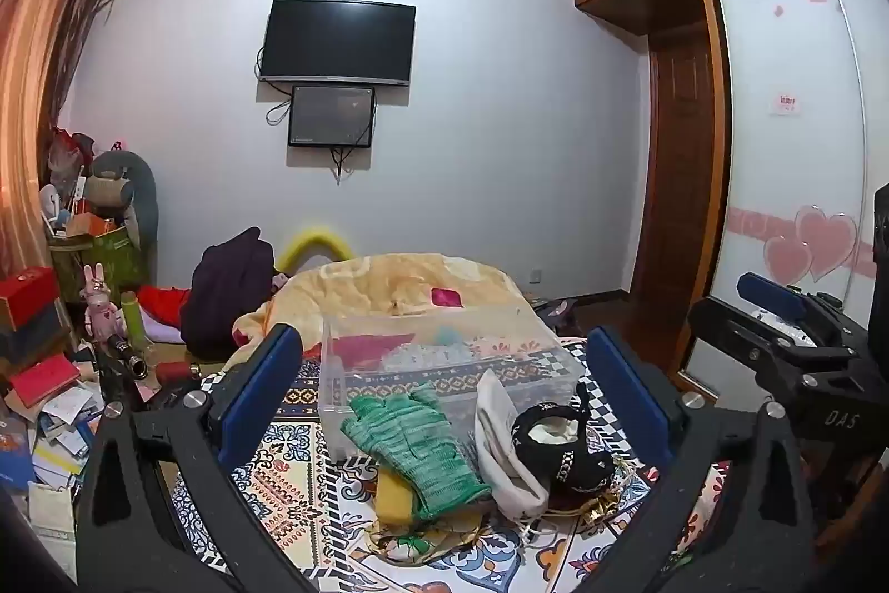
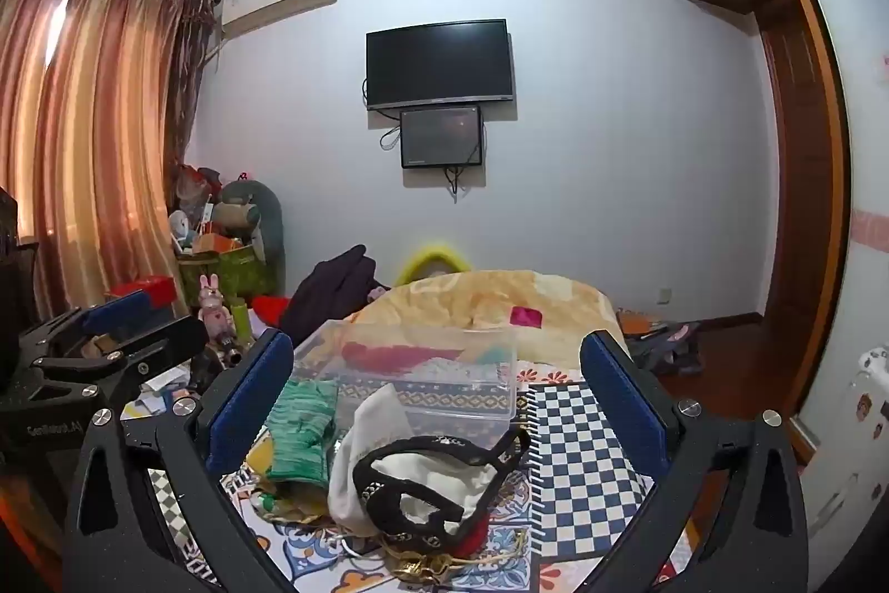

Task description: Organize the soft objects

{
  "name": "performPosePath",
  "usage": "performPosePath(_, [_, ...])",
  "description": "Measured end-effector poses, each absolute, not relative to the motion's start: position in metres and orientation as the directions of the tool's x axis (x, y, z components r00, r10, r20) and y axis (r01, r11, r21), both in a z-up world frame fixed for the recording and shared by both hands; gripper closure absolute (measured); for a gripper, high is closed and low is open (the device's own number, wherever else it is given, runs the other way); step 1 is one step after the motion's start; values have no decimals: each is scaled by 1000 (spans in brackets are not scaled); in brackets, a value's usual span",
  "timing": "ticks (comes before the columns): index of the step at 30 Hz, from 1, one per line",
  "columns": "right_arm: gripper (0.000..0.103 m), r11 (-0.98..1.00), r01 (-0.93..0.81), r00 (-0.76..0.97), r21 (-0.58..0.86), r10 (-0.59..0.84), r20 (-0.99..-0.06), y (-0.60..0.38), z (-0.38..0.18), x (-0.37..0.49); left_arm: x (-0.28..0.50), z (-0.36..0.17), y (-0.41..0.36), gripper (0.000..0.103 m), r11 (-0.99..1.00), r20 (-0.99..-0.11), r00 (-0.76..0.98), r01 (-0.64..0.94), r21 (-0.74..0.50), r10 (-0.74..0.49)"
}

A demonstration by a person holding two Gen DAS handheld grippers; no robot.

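A pile of soft objects lies on the patterned bedcover: a green knit glove (image 1: 414, 448) (image 2: 300, 432), a yellow sponge (image 1: 394, 496) under it, a white cloth pouch (image 1: 503, 448) (image 2: 383, 437) and a black trimmed pouch (image 1: 561, 448) (image 2: 439, 482). A clear plastic bin (image 1: 439, 365) (image 2: 428, 370) stands just behind the pile. My left gripper (image 1: 444, 382) is open and empty, above and short of the pile. My right gripper (image 2: 436, 393) is open and empty, also short of the pile. Each gripper shows at the other view's edge, the right gripper (image 1: 778, 309) and the left gripper (image 2: 111, 320).
A yellow blanket (image 1: 400, 287) is bunched behind the bin. A dark garment (image 1: 230, 293) and cluttered boxes, books and a pink bunny figure (image 1: 100, 309) lie left of the bed. A wardrobe with sliding doors (image 1: 789, 148) stands at the right.
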State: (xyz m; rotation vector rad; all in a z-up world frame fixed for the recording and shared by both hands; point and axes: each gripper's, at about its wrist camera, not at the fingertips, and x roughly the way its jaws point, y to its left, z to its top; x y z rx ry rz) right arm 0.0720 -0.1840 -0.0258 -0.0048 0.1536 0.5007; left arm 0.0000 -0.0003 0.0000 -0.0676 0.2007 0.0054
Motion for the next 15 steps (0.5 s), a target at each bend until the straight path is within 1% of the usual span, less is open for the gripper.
performPosePath(2, [0, 875, -485, 865, 10, 481, -141, -184, -27, 72, 1, 0, 0, 0, 998, -202, 979, -14, -68, 0])
performPosePath(9, [0, 867, -498, 855, 32, 497, -148, -187, -13, 67, 6, 0, -4, 0, 998, -207, 978, -18, -56, 6])
performPosePath(12, [0, 865, -499, 854, 45, 500, -145, -190, -16, 66, 10, -1, -8, 0, 999, -209, 978, -17, -46, 7])
performPosePath(15, [0, 863, -503, 851, 52, 505, -147, -190, -15, 66, 2, -2, -1, 0, 999, -188, 982, -21, -47, 11])
